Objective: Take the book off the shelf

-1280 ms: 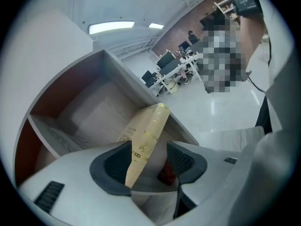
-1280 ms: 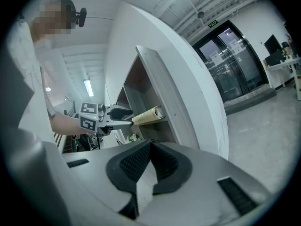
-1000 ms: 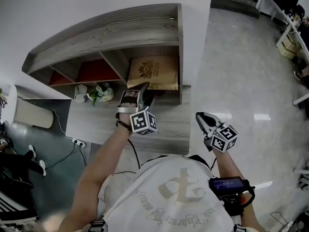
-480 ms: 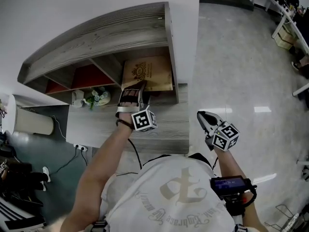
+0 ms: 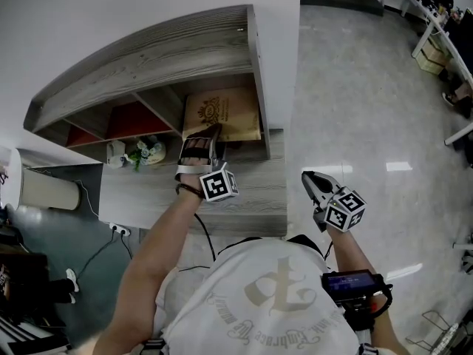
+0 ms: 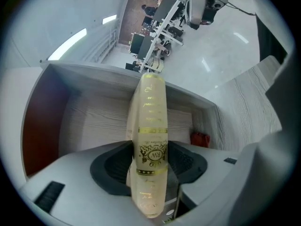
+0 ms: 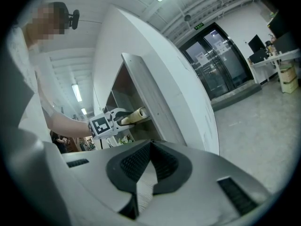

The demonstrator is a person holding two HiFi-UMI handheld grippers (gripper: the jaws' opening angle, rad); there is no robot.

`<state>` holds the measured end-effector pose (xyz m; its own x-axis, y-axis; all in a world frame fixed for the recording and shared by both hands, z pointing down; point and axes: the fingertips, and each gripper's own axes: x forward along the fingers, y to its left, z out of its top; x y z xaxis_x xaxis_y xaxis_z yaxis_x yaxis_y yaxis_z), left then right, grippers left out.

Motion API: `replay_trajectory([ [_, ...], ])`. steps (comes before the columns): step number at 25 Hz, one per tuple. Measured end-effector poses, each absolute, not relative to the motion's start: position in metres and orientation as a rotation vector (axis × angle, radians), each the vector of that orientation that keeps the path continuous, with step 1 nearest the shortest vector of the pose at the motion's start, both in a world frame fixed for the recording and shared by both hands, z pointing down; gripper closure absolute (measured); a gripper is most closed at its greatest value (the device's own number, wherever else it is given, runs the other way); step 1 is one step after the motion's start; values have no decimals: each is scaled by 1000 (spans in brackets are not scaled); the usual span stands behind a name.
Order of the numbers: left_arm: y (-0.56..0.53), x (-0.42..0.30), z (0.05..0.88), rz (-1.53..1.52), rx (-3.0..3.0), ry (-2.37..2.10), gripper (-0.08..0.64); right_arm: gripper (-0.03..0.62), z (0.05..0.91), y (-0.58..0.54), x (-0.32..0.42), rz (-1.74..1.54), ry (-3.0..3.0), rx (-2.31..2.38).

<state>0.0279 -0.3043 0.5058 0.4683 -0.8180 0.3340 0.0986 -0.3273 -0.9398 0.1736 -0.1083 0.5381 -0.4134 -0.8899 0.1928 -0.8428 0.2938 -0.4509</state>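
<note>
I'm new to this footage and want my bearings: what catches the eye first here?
The gold-printed book stands in the rightmost compartment of the grey wooden shelf, its spine between the jaws of the left gripper, which have just been closing on it. The right gripper hangs shut and empty beside the shelf, above the glossy floor.

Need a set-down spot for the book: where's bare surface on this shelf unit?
Bare: the lower ledge, on both sides of the arm. Crowded: flowers sit by the middle bay; the book takes up the right bay.
</note>
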Motion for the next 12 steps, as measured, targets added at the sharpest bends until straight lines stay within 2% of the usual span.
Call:
replay_trajectory([
  [12,-278,21,496,-1098,-1653,593,333,588,545,-100,175,-777,2443,-1654],
])
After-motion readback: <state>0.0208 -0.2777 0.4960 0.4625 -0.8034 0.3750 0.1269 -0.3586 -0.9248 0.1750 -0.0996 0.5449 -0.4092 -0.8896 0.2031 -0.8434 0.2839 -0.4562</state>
